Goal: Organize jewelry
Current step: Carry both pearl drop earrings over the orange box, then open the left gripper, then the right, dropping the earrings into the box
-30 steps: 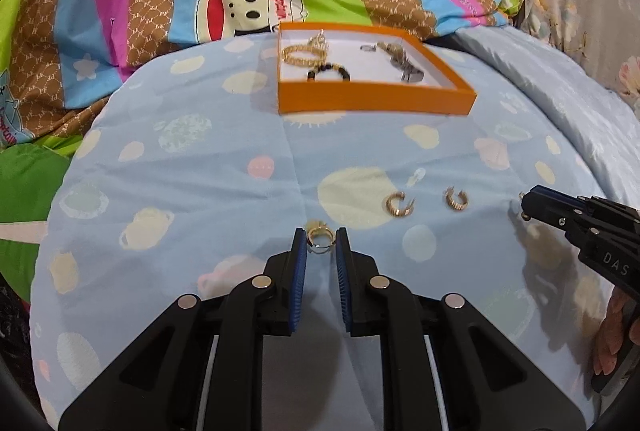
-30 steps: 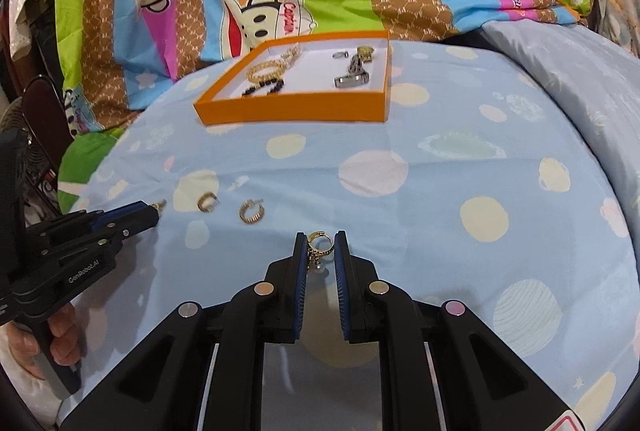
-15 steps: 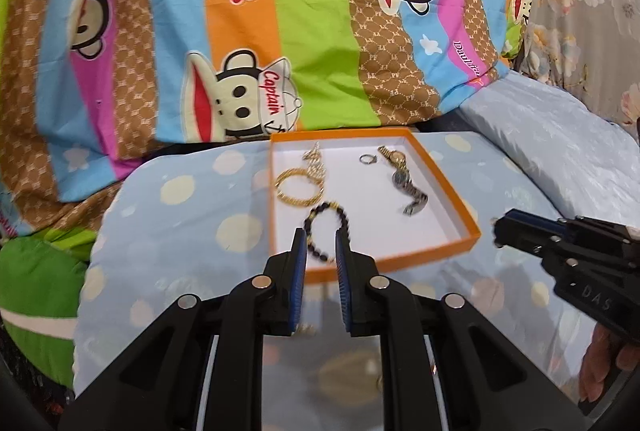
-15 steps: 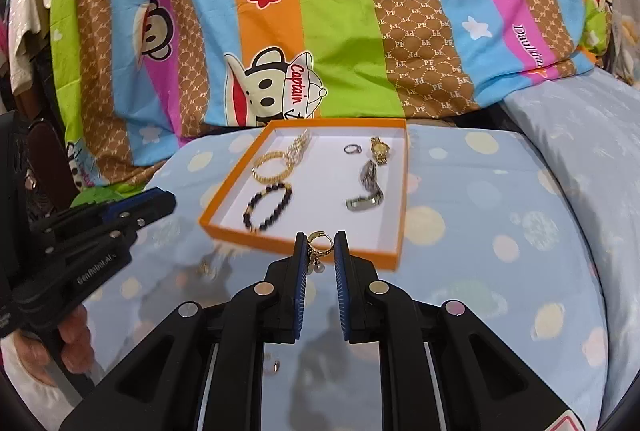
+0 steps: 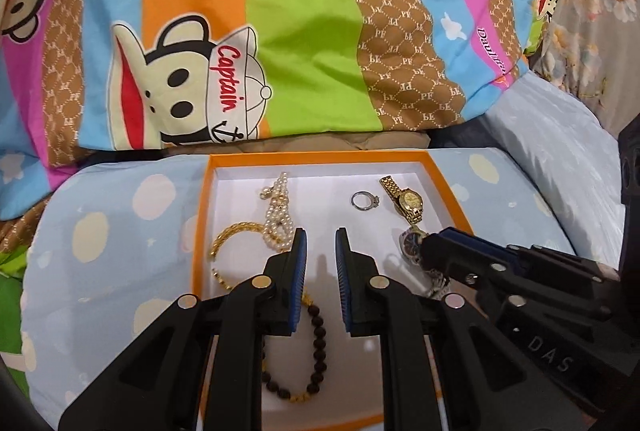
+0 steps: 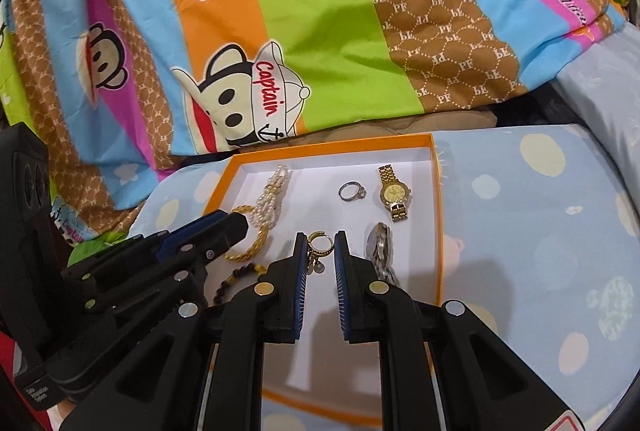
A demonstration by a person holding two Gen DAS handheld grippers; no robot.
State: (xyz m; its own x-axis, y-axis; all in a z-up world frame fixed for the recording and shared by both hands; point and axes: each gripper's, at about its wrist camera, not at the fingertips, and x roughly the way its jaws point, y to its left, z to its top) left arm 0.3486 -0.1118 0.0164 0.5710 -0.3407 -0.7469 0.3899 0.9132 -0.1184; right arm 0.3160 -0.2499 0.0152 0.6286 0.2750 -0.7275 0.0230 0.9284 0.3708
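Your right gripper (image 6: 321, 246) had its fingers clamped on a gold hoop earring (image 6: 319, 245) above the orange tray (image 6: 438, 215). Your left gripper (image 5: 321, 243) hung over the same tray at 9 o'clock from it, fingers nearly together, nothing visible between them. A gold watch (image 6: 393, 196) lay at 1 o'clock.

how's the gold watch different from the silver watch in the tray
The gold watch is yellow metal and lies flat, its pale dial facing up. The silver watch is grey metal, lies nearer the grippers and is turned on edge, its dial hidden in the right wrist view. Both rest in the orange tray.
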